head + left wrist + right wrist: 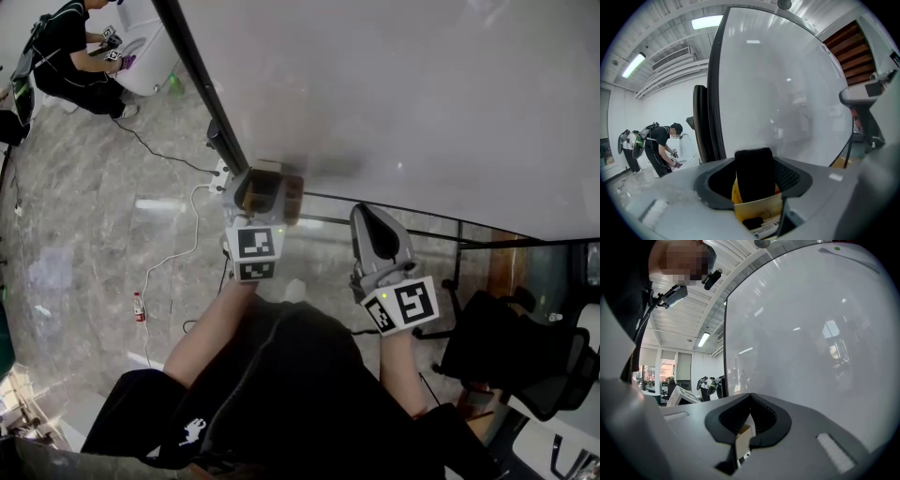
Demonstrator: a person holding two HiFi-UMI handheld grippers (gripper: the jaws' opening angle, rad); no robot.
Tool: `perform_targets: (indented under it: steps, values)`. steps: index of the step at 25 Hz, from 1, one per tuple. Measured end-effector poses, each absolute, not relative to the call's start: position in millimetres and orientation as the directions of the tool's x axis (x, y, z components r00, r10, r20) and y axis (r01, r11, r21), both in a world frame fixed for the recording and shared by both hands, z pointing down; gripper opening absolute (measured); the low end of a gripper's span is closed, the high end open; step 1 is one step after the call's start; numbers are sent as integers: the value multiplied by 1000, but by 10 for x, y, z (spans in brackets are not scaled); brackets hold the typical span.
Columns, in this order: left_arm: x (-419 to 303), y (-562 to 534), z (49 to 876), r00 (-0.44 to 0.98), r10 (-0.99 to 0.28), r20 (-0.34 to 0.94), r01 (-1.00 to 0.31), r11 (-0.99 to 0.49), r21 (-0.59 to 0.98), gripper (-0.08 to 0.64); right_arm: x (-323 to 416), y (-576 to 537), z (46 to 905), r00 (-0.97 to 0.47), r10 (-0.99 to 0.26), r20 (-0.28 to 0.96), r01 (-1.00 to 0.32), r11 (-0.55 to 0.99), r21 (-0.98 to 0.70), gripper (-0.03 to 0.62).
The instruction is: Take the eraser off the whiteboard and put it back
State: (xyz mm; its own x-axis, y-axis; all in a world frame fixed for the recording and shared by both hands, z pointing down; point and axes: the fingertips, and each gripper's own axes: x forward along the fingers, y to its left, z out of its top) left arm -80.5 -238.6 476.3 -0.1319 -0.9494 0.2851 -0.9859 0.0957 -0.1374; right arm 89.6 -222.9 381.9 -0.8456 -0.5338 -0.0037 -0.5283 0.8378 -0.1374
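The eraser (262,195), black felt on a yellow body, sits at the lower left edge of the whiteboard (394,94). My left gripper (269,178) is closed around it. In the left gripper view the eraser (753,173) stands upright and fills the gap between the jaws, right in front of the whiteboard (778,84). My right gripper (372,223) hovers to the right, just below the board's lower edge, touching nothing. Its own view shows the right gripper (750,397) shut and empty, with the whiteboard (811,333) beyond.
The board's black frame (202,75) runs up to the left. A white cable (178,253) and a small bottle (139,307) lie on the marble floor. A black office chair (525,356) stands at lower right. Another person (75,56) crouches far off at upper left.
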Motion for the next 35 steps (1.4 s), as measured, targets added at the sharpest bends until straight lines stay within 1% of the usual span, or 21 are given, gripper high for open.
perform_targets:
  steps: [14, 25, 32, 35]
  values:
    - [-743, -2298, 4480, -53, -974, 219, -994, 29, -109, 249, 734, -2125, 3739, -831, -556, -16, -550, 826, -125, 9]
    - [-703, -2154, 4153, 74, -987, 140, -994, -85, -75, 247, 569, -2015, 3676, -802, -597, -19, -591, 798, -118, 9]
    - [-773, -2043, 3907, 127, -988, 92, -992, -129, -13, 245, 453, -1944, 3630, -778, -627, -27, -621, 776, -115, 9]
    - [-796, -1979, 3756, 175, -982, 63, -984, -176, -10, 245, 402, -1894, 3581, -768, -639, -34, -633, 767, -105, 9]
